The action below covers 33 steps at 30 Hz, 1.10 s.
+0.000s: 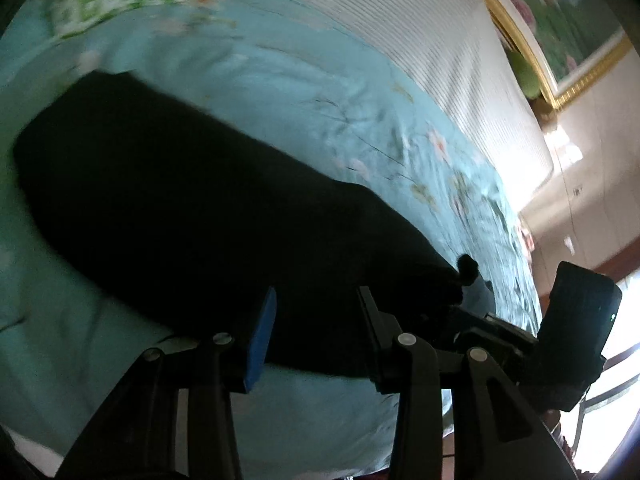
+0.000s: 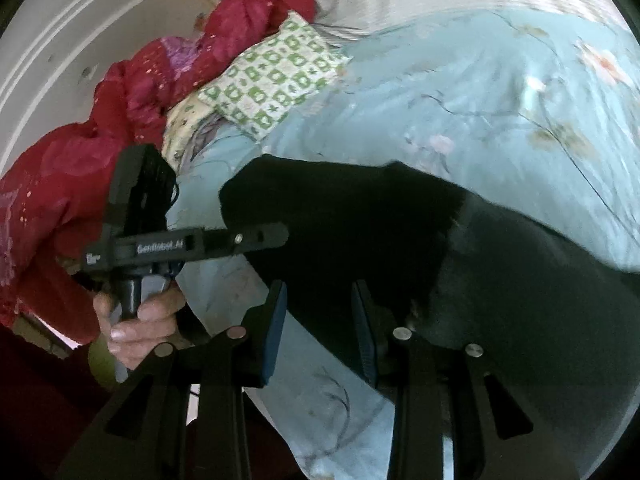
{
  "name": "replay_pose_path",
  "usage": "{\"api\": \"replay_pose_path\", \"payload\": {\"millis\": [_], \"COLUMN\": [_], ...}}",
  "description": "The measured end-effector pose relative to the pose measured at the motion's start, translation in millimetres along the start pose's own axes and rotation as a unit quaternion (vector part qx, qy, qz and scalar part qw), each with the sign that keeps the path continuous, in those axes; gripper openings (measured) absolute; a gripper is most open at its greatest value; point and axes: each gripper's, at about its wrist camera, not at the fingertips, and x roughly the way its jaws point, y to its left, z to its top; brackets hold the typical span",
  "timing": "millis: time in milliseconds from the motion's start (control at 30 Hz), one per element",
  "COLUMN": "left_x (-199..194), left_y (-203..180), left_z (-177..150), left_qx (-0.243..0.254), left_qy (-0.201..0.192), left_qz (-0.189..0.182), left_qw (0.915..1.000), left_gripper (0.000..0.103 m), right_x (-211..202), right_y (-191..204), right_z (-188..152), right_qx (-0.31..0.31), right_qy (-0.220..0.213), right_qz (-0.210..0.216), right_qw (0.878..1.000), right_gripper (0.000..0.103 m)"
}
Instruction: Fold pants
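While the black pants lie as a long, flat, dark band on the teal floral bedspread | left gripper fingers apart, pants just ahead, between and beyond them | right gripper fingers apart, pants edge crossing between them, cloth spreading rightward.

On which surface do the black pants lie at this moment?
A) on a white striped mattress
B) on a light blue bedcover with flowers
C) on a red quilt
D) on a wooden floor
B: the black pants are spread on the light blue floral bedcover, which shows around them in both wrist views; the red quilt is bunched off to the side.
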Motion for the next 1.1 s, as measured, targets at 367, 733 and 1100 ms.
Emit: {"api": "replay_pose_path", "payload": {"millis": [367, 733, 1100], "left_x": [-42.3, -36.8, -19.5], "left_y": [69.7, 111.4, 126.6], "left_z": [-6.4, 16.0, 33.9], "left_qx": [-0.090, -0.167, -0.198], "left_qy": [-0.032, -0.039, -0.049], "left_qz": [0.050, 0.066, 0.048], "left_qw": [0.9941, 0.9830, 0.9779], "left_gripper": [0.050, 0.053, 0.055], "right_x": [45.1, 95.6, 169.1], "right_y": [19.1, 29.7, 36.5], "right_z": [43.8, 81.5, 127.3], "right_qx": [-0.041, -0.073, -0.104], "right_qy": [0.024, 0.052, 0.098], "right_qz": [0.013, 0.024, 0.031], "right_qw": [0.999, 0.996, 0.989], "right_gripper": [0.035, 0.040, 0.040]}}
